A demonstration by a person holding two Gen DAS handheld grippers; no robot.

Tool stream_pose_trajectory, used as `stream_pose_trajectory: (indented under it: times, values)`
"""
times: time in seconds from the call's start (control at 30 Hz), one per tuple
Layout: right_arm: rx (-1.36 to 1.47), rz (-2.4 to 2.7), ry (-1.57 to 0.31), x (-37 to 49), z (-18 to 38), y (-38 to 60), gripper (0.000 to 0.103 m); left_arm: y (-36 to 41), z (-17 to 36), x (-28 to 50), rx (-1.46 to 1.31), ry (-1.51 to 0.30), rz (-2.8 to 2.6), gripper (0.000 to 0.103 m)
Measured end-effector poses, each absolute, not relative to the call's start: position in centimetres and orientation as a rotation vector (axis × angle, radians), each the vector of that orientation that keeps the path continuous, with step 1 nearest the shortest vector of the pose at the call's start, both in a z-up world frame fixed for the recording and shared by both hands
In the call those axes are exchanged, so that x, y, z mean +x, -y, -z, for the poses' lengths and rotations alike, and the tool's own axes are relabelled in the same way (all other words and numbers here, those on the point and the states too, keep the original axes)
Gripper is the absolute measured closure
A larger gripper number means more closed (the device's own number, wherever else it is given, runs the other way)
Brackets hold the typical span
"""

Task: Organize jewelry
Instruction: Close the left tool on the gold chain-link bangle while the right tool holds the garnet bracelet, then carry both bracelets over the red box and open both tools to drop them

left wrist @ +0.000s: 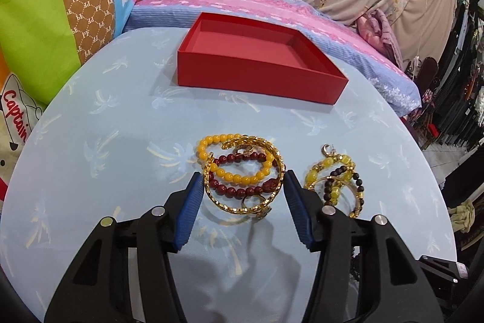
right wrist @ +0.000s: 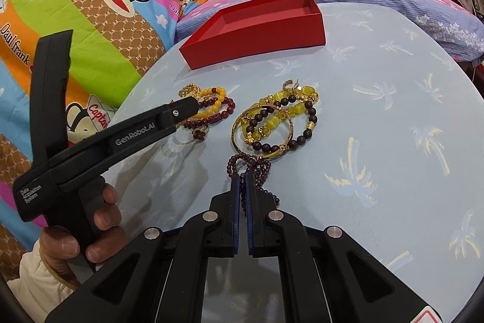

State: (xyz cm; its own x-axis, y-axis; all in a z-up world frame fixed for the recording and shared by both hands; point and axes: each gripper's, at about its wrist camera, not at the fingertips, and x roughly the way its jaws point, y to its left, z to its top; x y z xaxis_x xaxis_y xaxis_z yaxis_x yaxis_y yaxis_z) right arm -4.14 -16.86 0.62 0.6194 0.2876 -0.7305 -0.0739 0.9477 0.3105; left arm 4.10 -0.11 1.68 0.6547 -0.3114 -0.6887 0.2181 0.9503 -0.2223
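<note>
The table [left wrist: 90, 117], covered in pale blue cloth with palm prints, carries everything. At its far edge sits the red box [left wrist: 260, 74], open-topped and, as far as either view shows, with nothing in it. It lies straight ahead of the left gripper and ahead and slightly left of the right one, past both heaps of jewelry.

2 heaps lie on the near side of the box. The left heap [left wrist: 242, 174] is a gold bangle ringed around an orange bead bracelet and a dark red bead bracelet, with a small ring at its near edge. The right heap [right wrist: 278, 120] is a gold bangle tangled with yellow glass beads and dark brown beads.

The left gripper [left wrist: 242, 189] has its jaws wide apart, 1 blue pad on each side of the left heap, so the gold bangle lies directly between them with its flat circle on the cloth. The pads look close to the bangle's rim; I cannot tell if they touch.

The right gripper [right wrist: 243, 177] has its jaws pressed together on a purple bead strand [right wrist: 251, 165], whose loops spill forward toward the right heap and trail back along the right finger.

The right gripper already has its piece, so its carry runs forward and left over the heaps to the box. The left needs only to close.
</note>
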Motion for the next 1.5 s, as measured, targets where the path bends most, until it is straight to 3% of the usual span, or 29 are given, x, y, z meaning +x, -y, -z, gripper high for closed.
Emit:
stream_pose_trajectory:
  times: [0.8, 1.17, 1.5]
  values:
    - [0.236, -0.215, -0.735, -3.5, -6.9, 17.8, 0.099, -1.3, -5.4, 2.6, -0.113, -0.788, 0.287, 0.051]
    - [0.2, -0.237, -0.685, 7.3, -10.4, 19.3, 0.099, -0.5, -9.0, 9.2, -0.067, -0.745, 0.316, 0.051]
    - [0.242, -0.263, -0.766, 23.5, -10.8, 21.1, 0.099, 1.5, -10.5, 22.3, -0.044, -0.775, 0.368, 0.051]
